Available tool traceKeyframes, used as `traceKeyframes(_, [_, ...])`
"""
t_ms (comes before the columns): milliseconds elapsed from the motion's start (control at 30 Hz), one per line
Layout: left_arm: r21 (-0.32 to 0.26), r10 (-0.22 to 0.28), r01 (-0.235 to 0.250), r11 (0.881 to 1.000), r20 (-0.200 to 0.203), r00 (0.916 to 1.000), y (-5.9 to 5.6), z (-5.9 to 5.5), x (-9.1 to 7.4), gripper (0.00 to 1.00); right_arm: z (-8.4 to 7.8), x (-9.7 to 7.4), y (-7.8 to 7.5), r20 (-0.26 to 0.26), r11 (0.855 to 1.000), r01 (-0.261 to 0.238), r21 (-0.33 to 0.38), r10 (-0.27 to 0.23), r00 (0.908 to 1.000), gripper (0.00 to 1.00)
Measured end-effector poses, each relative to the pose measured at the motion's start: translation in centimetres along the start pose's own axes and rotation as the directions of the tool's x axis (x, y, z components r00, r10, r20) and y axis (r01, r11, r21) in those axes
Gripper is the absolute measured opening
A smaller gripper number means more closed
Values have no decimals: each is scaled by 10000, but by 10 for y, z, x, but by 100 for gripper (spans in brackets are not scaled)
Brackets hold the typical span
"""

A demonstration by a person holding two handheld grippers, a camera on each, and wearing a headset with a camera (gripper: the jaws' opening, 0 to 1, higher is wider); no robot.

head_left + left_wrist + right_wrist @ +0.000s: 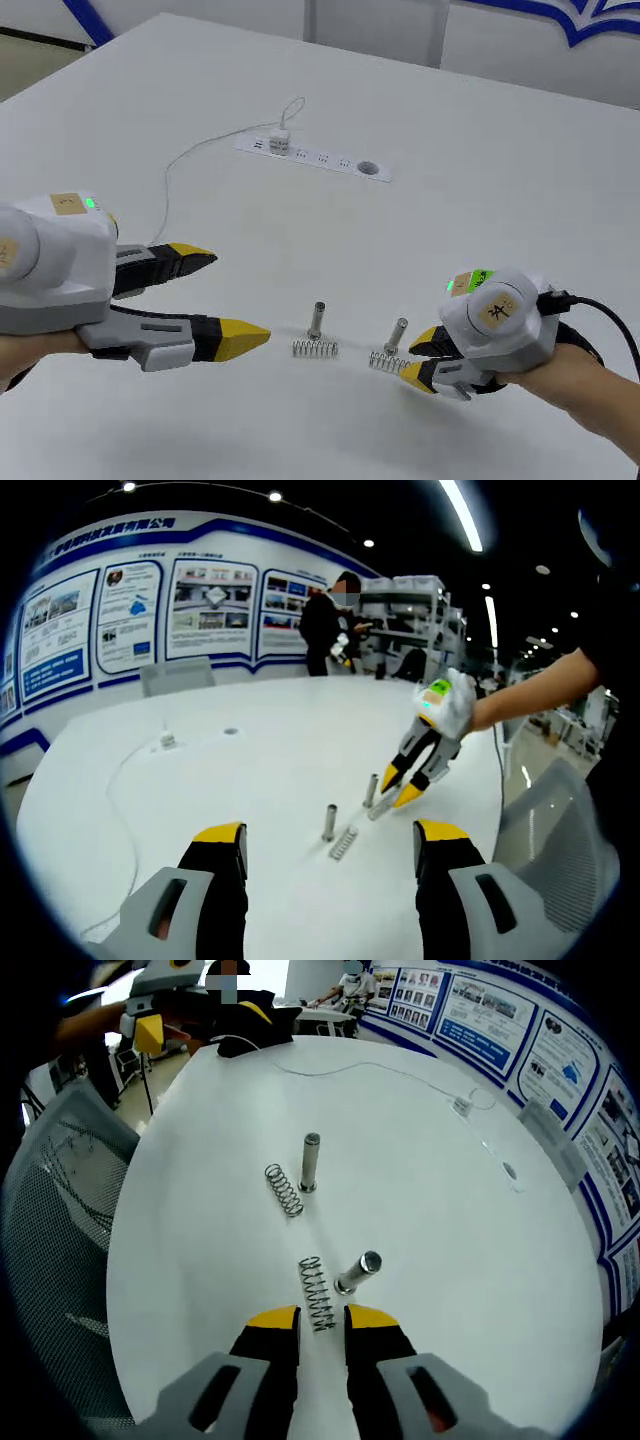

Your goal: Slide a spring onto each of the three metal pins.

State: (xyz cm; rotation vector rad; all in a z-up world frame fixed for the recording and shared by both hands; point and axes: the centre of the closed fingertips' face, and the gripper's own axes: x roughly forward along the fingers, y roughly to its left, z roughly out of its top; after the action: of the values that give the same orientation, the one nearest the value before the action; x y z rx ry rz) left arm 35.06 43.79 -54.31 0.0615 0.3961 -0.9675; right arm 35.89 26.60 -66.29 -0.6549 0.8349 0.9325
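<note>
1. Step in hand, my read: first spring pickup. The right gripper (pixel 422 360) is low on the worktop (pixel 420 230), at 3 o'clock of the near spring (pixel 316 1295) in the head view.
2. That near spring lies flat, just beside the near pin (pixel 358 1272), approx. 7 o'clock of it. The pin stands upright.
3. Right gripper view: its fingers (pixel 275 1325) are a narrow gap apart, w/ the spring's near end lying btwn the tips. There's a sliver of worktop on each side, so it looks straddled, not pinched yet.
4. To do it well: close gently across the coils near that end, not on the very last turn, or it'll squirt out. Light squeeze only, since a crushed coil won't pass over the pin. Then lift, tip the free end down, line the bore up over the pin top and let it drop. Don't nudge the pin; it looks ready to topple.
5. The left gripper (pixel 220 297) hovers at 9 o'clock of the parts, fingers (pixel 245 338) spread wide, holding nothing, touching nothing.
6. Far pin (pixel 309 1162) is upright, w/ the far spring (pixel 283 1189) flat at its 6 o'clock in the head view, just beside it. No spring on either pin.
7. Two pins and two springs seen vs. three in the task.
8. Power strip (pixel 315 158) sits well apart at 12 o'clock.
</note>
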Motion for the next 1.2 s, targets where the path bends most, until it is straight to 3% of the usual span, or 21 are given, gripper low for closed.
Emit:
traceKeyframes(200, [-139, 70, -70, 9999, -45, 10000, 4, -4, -3, 69, -5, 6, 3, -215, 9997, -249, -87, 247, 9995, 17])
traceKeyframes(367, [-286, 43, -39, 9996, 144, 9999, 4, 0, -1, 68, -8, 10, 8, -423, 9986, -452, -256, 441, 9981, 17])
traceKeyframes(600, [-117, -164, 165, 9998, 88, 9998, -2, 3, 5, 67, -7, 10, 11, -290, 9973, -726, -67, 724, 9970, 11])
traceKeyframes(967, [182, -533, 537, 9984, -222, 9983, -21, -2, 13, 69, -8, 9, 10, -191, 9994, -207, 263, 212, 9996, 10])
traceKeyframes(1200, [389, -722, 735, 9965, -325, 9969, -27, -1, 14, 67, 5, -10, 14, 284, 9999, -84, 72, 82, 9996, 10])
